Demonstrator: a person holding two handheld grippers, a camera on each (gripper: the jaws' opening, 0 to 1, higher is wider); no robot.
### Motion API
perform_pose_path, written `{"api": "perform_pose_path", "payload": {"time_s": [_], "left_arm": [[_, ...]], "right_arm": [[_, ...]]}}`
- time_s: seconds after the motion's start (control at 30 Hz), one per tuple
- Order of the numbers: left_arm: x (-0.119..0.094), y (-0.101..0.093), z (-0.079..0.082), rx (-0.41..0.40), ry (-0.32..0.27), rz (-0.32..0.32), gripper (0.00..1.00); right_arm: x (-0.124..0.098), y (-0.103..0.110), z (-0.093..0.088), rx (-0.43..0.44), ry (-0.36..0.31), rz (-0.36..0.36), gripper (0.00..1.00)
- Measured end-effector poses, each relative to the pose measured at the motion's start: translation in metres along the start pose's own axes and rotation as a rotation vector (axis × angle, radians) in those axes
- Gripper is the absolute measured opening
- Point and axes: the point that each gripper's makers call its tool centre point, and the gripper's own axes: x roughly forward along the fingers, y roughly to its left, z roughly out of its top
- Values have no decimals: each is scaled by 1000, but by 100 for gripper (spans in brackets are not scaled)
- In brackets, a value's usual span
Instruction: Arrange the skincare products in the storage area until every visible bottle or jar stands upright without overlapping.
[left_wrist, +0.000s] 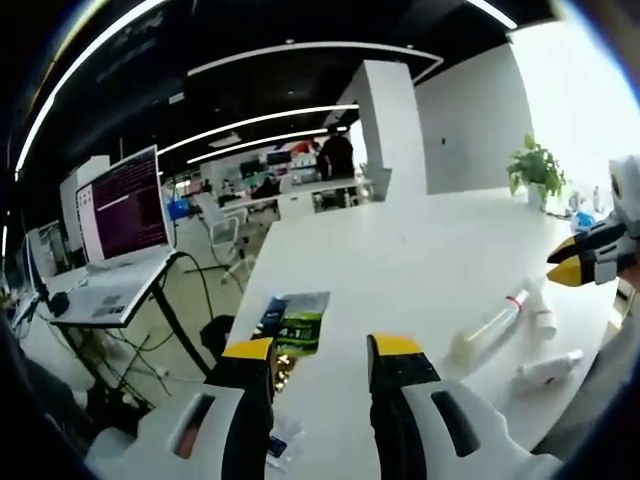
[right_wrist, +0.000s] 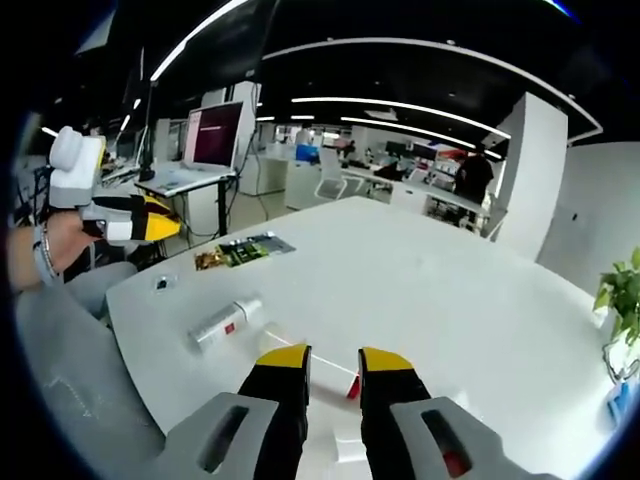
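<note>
two skincare containers are seen lying flat on the white table (left_wrist: 400, 260) in the left gripper view: a clear tube with a red cap (left_wrist: 490, 325) and a small white bottle (left_wrist: 548, 369) just beside it, both toward the right-hand edge. in the right gripper view a grey spray bottle with a red label (right_wrist: 224, 324) lies on its side, and a clear red-tipped tube (right_wrist: 318, 368) is partly hidden behind the right gripper (right_wrist: 334, 362). nothing is stood upright yet.

both the left gripper (left_wrist: 322, 352) and the right gripper are held with jaws parted and nothing between them.

rolling is judged the main risk: round bodies lying flat may be nudged toward the table edge by a closing jaw, or tipped again if released off-vertical. a slim tube may also squirt out of a pinch taken too near its end.

flat snack sachets (left_wrist: 298, 322) lie at the near corner, well apart from the bottles. a potted plant (left_wrist: 534, 172) stands at the far end. the middle of the table is left bare, giving ample room for setting containers apart; a laptop (left_wrist: 118, 225) stands on a separate stand beyond the edge.
</note>
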Motion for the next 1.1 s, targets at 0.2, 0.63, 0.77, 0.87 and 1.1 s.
{"api": "perform_pose_path", "payload": {"time_s": [0.2, 0.63, 0.77, 0.87, 1.1], "left_arm": [[0, 0, 0, -2, 2, 0, 33], [0, 1, -1, -4, 5, 0, 34], [0, 0, -1, -4, 7, -5, 34], [0, 0, -2, 0, 10, -6, 34], [1, -4, -3, 32, 19, -14, 34]], "right_arm": [[0, 0, 0, -1, 2, 3, 15], [1, 1, -2, -7, 10, 4, 15], [1, 2, -2, -13, 12, 4, 15], [1, 2, -3, -20, 16, 4, 15], [2, 3, -5, -33, 26, 5, 16]]}}
